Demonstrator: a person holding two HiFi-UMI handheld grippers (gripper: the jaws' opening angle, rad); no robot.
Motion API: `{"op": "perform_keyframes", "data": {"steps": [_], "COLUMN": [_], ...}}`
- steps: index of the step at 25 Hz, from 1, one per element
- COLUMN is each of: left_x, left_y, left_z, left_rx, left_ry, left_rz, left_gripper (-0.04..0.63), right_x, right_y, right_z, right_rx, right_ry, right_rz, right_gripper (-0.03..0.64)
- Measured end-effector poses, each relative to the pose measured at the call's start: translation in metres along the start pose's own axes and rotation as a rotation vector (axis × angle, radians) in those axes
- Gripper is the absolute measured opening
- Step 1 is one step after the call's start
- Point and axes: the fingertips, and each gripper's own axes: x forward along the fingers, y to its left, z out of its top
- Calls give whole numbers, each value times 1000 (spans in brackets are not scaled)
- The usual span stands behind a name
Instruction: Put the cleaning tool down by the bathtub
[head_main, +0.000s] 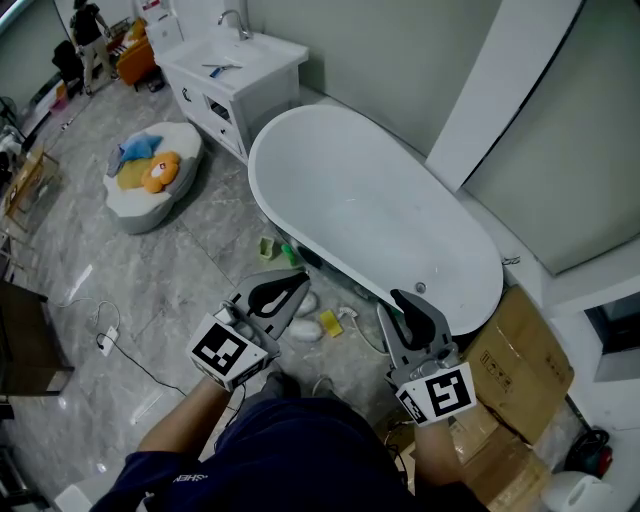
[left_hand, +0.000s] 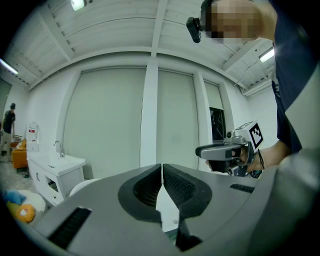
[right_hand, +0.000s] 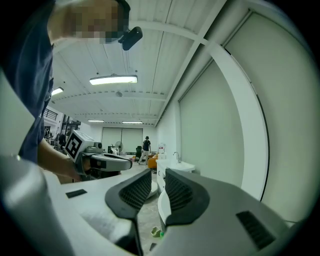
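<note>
Since neither pair of jaws has anything in it, the tool is no longer mine to place. I judge it to be one of the small things on the floor by the tub, though I cannot tell which.

Far left, a cable (head_main: 105, 340) trails over the floor. If I step back that way without looking, I could catch a foot in it.

My left gripper (head_main: 298, 283) has its jaws shut tip to tip on nothing and hangs over the floor just short of the tub (head_main: 370, 210). Swinging it forward could knock the rim, because the tips point almost level and the tub wall bulges out towards them.

Below and between my grippers lie a green piece (head_main: 290, 255), some white things (head_main: 305, 302) and a yellow sponge (head_main: 330, 322), all close to the foot of the tub. My feet are the danger here. One careless step could kick the tool away from the tub or crush it, and the task would come undone.

My right gripper (head_main: 402, 298) has its jaws a narrow gap apart with nothing between them, and it sits close over the near end of the tub. Dropping that hand could strike the rim.

Right of it stand cardboard boxes (head_main: 520, 365), near my elbow. A wide pull back on that side could bump them.
</note>
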Motion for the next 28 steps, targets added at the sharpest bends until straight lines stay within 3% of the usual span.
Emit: {"op": "perform_keyframes", "data": {"steps": [21,28], "left_x": [-5,-9], "left_y": [-42,-51], "left_z": [-5,-10], "left_rx": [13,13], "left_ry": [18,25], "left_rz": [-27,-23], "left_gripper": [34,34], "right_x": [-34,-41], "right_y": [8,10], "right_z": [-13,-22], "right_rx": [42,65], "right_ry": [2,15], "right_rz": [-11,-11], "right_gripper": [6,5]}}
